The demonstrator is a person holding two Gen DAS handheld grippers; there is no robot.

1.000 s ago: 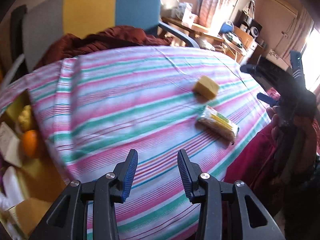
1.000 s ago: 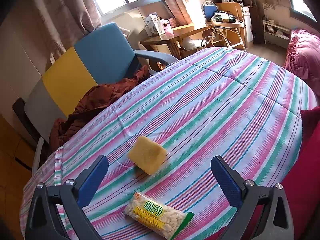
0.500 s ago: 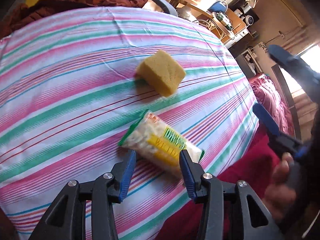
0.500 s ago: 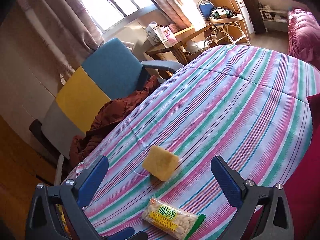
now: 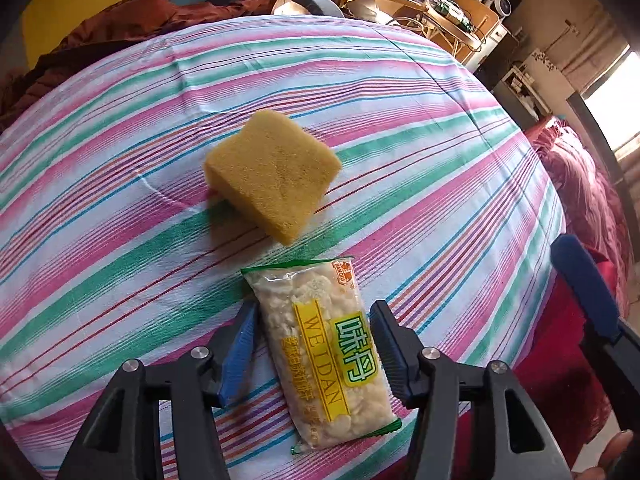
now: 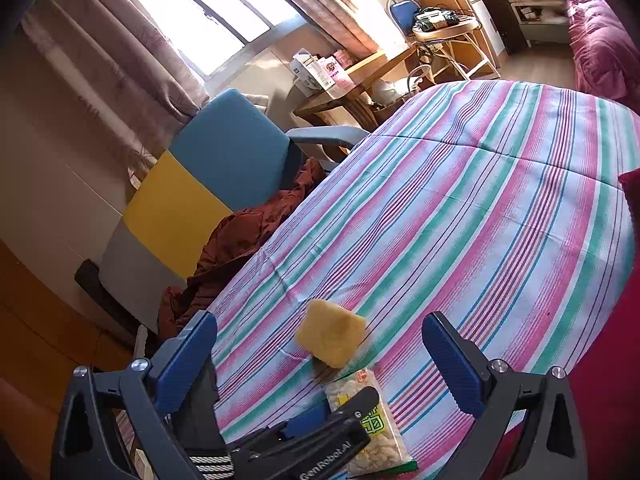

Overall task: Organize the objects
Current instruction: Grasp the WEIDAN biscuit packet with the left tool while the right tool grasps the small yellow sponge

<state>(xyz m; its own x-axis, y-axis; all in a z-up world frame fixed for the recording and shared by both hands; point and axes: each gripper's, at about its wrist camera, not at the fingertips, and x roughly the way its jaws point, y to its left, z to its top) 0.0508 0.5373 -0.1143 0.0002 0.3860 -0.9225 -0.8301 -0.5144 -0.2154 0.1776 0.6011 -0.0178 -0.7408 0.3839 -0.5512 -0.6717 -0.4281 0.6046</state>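
Far left, behind the table, stood a grey, yellow and blue panelled armchair (image 6: pixel 192 196) with a rust-brown cloth (image 6: pixel 240 240) heaped on its seat against the table's back edge.

Your left gripper (image 5: pixel 312 344) sat low at the near edge of the pink, green and white striped tablecloth (image 5: pixel 400 128). Its blue-padded fingers (image 5: pixel 240 344) were spread just wide enough to straddle the clear plastic snack packet with the yellow and green label (image 5: pixel 324 356). Pads lay close along both long sides; I could not tell whether they touched the wrapper. Packet lay flat, lengthwise between the fingers, its green-trimmed far end pointing toward the yellow rectangular sponge block (image 5: pixel 272 176).

Sponge sat just beyond the packet, toward the table's middle, apart from it and resting flat.

To the right, your right gripper (image 6: pixel 320 364) hung above the near edge, fingers spread wide, gripping nothing. Sponge and packet both showed between its fingers.
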